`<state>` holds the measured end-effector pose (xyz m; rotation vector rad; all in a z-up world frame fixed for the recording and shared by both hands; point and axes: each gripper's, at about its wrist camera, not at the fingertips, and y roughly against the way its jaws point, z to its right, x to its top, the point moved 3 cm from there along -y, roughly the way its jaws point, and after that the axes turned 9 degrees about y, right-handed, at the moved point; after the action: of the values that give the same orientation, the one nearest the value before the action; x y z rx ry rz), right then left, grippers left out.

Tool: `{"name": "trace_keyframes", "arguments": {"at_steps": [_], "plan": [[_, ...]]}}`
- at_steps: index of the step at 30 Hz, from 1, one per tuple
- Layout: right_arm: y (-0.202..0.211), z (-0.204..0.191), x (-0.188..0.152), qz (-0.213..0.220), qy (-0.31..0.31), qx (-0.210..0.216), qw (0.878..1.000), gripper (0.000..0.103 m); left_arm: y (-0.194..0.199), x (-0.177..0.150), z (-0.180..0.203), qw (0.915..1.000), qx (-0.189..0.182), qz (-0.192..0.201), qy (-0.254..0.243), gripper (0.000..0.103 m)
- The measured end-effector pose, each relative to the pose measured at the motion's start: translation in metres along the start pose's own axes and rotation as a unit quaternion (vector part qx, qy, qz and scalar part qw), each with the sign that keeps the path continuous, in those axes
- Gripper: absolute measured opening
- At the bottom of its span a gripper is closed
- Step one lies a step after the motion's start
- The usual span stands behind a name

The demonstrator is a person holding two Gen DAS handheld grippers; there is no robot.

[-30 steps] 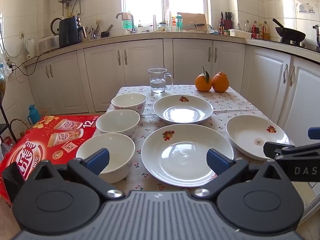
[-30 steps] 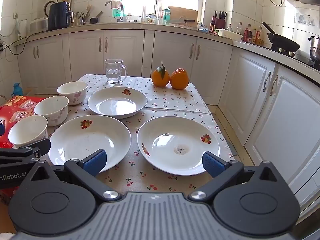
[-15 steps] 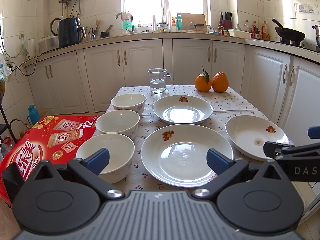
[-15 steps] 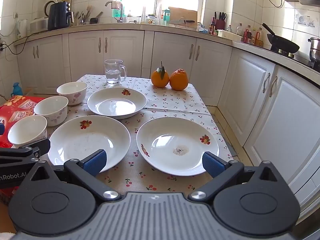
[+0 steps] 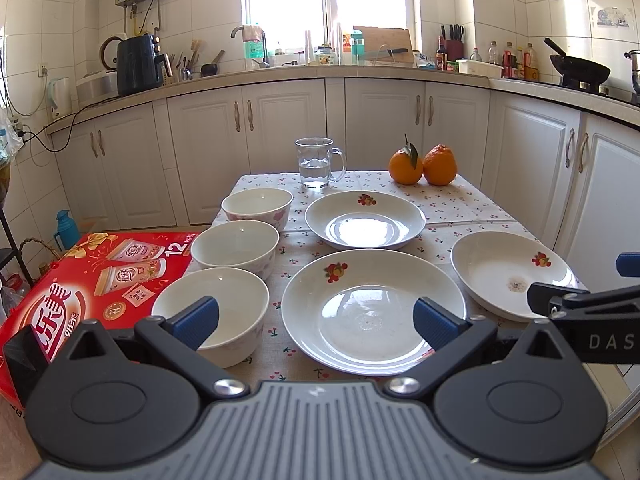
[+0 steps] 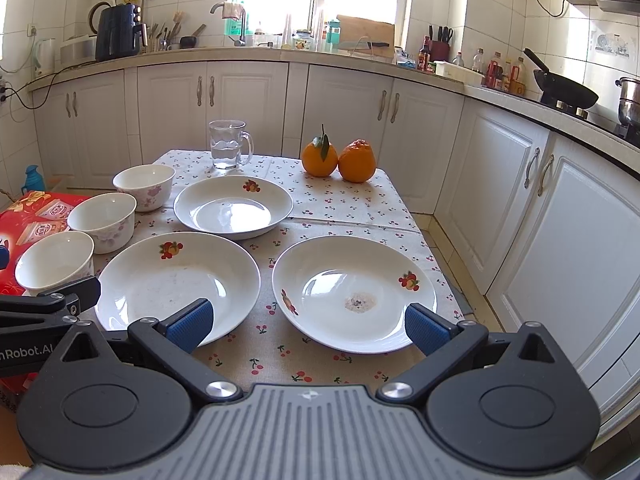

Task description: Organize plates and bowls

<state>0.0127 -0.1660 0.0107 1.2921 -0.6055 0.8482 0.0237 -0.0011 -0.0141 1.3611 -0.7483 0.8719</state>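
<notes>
I hold both hand-held grippers, left [image 5: 316, 318] and right [image 6: 308, 322], wide open and empty; a careless pinch could chip the right plate [image 6: 354, 292].

The right gripper [image 6: 307, 322] has drifted slightly nearer the table [image 6: 340, 200].

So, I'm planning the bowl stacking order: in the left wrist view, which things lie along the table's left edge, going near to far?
Nearest bowl → middle bowl → far bowl → glass mug of water.
</notes>
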Motion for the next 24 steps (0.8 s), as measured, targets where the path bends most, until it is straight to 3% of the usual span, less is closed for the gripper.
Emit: {"name": "trace_keyframes", "arguments": {"at_steps": [24], "plan": [[0.0038,0.0024,0.0022,0.006,0.003,-0.004,1.000,0.103,0.0023,0.0039,0.0018,1.0000,-0.001,0.003,-0.002,0.102]]}}
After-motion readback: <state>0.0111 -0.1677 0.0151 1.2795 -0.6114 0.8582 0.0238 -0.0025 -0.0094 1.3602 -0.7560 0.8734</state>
